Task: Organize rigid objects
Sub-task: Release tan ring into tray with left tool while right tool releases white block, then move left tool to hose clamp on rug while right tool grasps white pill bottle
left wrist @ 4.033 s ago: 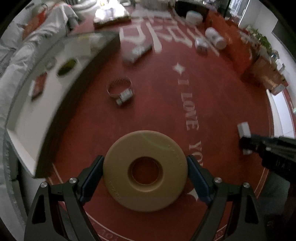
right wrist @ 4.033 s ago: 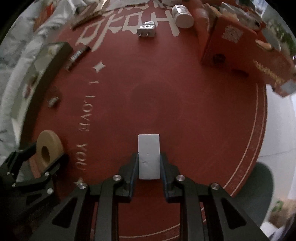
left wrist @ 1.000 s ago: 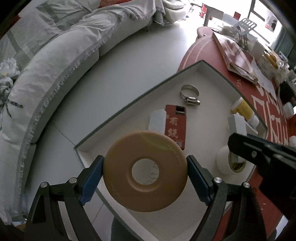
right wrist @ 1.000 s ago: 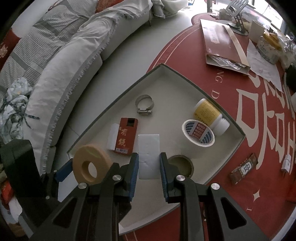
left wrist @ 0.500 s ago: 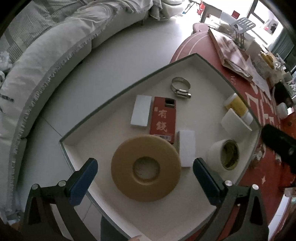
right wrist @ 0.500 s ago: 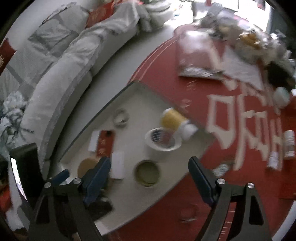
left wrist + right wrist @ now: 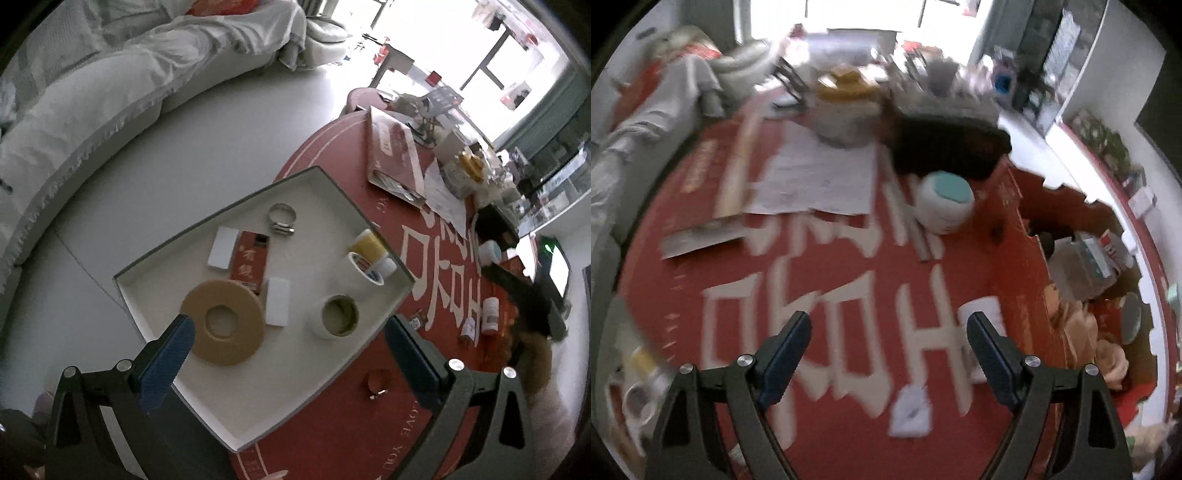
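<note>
In the left wrist view, a white tray with a grey rim sits on the edge of the round red table. Flat in the tray lies the tan ring, with a white block just right of it beside a red box. My left gripper hangs above the tray's near corner, open and holding nothing. In the blurred right wrist view, my right gripper is open and bare over the white lettering on the red table.
The tray also holds another white block, a hose clamp, a yellow bottle and two tape rolls. Small bottles and a clamp lie on the table. A teal-lidded jar, papers and a red carton are ahead.
The left gripper let the tan ring go into the tray and rose. The right gripper released the white block beside the red box, opened, and swung away right over the table.
</note>
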